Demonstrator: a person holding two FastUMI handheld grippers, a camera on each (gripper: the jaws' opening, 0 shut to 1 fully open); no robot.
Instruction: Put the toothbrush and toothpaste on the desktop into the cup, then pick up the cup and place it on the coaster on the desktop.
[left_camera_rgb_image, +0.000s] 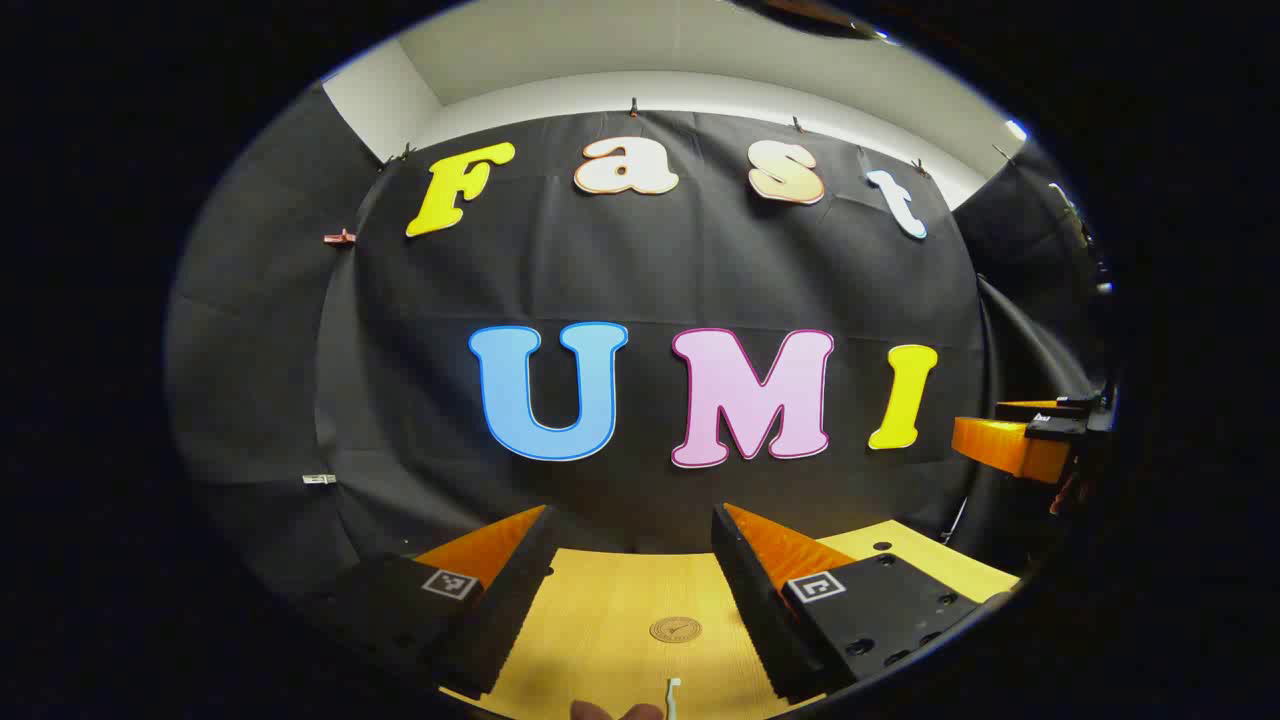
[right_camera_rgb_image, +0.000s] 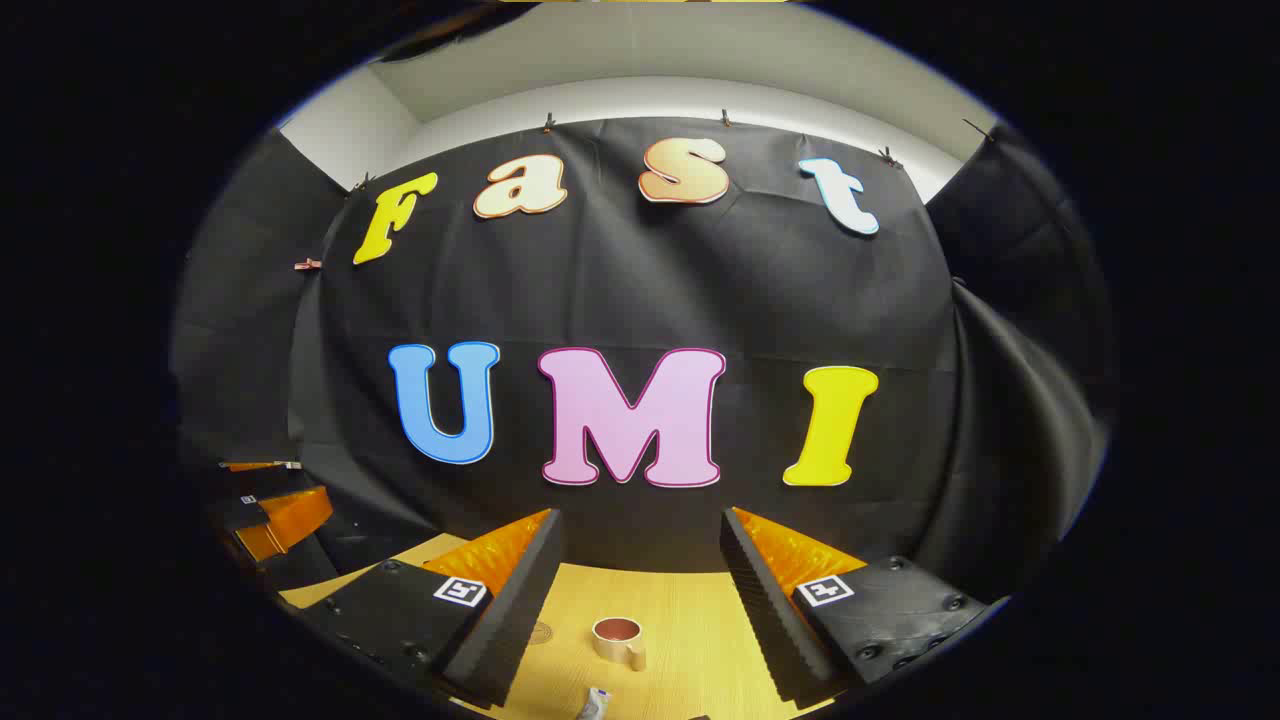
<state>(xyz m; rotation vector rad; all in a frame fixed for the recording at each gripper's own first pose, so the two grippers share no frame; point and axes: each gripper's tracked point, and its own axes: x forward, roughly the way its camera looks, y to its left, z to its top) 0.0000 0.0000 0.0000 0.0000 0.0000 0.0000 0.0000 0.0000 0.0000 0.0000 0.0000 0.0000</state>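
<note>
In the left gripper view my left gripper (left_camera_rgb_image: 632, 530) hangs open above the wooden desktop (left_camera_rgb_image: 600, 600), nothing between its fingers. A round brown coaster (left_camera_rgb_image: 675, 629) lies on the wood below it, and the white head of a toothbrush (left_camera_rgb_image: 672, 695) pokes in at the bottom edge. In the right gripper view my right gripper (right_camera_rgb_image: 640, 530) is open and empty too. A pale cup (right_camera_rgb_image: 618, 638) with a reddish inside stands upright between and beyond its fingers. The end of a toothpaste tube (right_camera_rgb_image: 595, 704) lies nearer, at the bottom edge. The coaster (right_camera_rgb_image: 540, 631) peeks out beside the left finger.
The other gripper (left_camera_rgb_image: 1030, 440) shows at the far right of the left gripper view, held aloft. In the right gripper view the other gripper (right_camera_rgb_image: 270, 515) sits at the far left. Black cloth closes off the back and sides of the desktop (right_camera_rgb_image: 690, 620).
</note>
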